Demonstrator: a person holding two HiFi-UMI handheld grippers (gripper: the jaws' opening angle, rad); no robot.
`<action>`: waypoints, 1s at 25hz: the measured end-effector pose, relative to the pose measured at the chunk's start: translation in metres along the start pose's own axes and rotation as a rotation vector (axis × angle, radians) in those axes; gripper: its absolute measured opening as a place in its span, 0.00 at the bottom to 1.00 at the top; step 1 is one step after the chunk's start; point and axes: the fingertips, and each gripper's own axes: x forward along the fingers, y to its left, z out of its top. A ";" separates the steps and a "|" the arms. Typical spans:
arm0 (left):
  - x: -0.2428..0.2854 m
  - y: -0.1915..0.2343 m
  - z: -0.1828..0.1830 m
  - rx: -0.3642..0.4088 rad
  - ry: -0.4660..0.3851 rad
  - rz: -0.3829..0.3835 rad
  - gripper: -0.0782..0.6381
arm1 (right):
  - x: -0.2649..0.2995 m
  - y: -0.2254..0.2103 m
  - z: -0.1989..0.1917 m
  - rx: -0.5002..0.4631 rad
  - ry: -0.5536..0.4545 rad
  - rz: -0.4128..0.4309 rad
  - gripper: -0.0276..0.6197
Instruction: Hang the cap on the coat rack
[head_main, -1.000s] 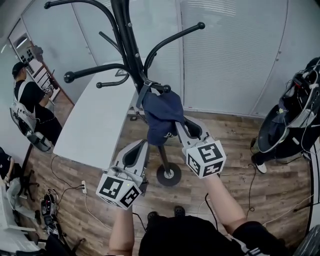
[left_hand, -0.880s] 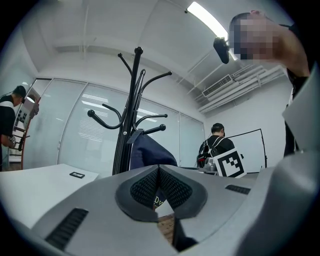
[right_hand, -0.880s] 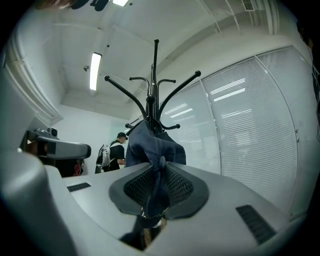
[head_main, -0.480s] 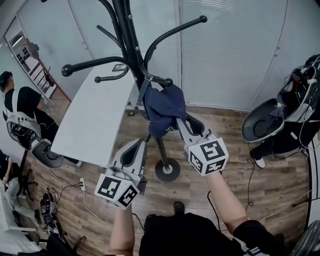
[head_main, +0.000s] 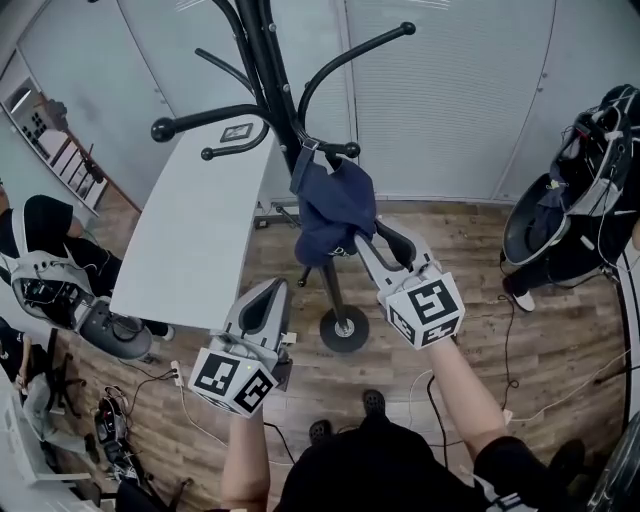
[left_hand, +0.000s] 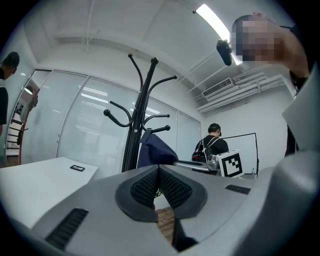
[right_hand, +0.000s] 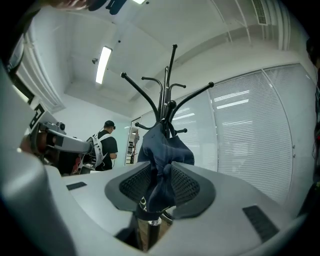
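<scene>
My right claw (right_hand: 160, 182), jaws opening, has the cap's (head_main: 335, 205) lower fold between its pads at frame centre, the cap hanging on the rack (head_main: 268, 70); my left claw (head_main: 272, 296), lower left, is closed and empty.

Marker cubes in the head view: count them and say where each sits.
2. One cube is on the left gripper, lower left; the other on the right gripper, whose jaws are opening with the cap between them. None seems hidden.
</scene>
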 end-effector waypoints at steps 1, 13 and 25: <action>-0.003 0.000 0.000 -0.002 0.003 -0.007 0.13 | -0.002 0.004 0.001 0.001 -0.003 -0.002 0.25; -0.033 0.003 -0.003 -0.024 0.013 -0.092 0.13 | -0.033 0.044 -0.005 -0.001 0.016 -0.079 0.25; -0.073 -0.018 0.000 -0.036 -0.003 -0.213 0.13 | -0.093 0.109 -0.001 -0.046 0.072 -0.151 0.23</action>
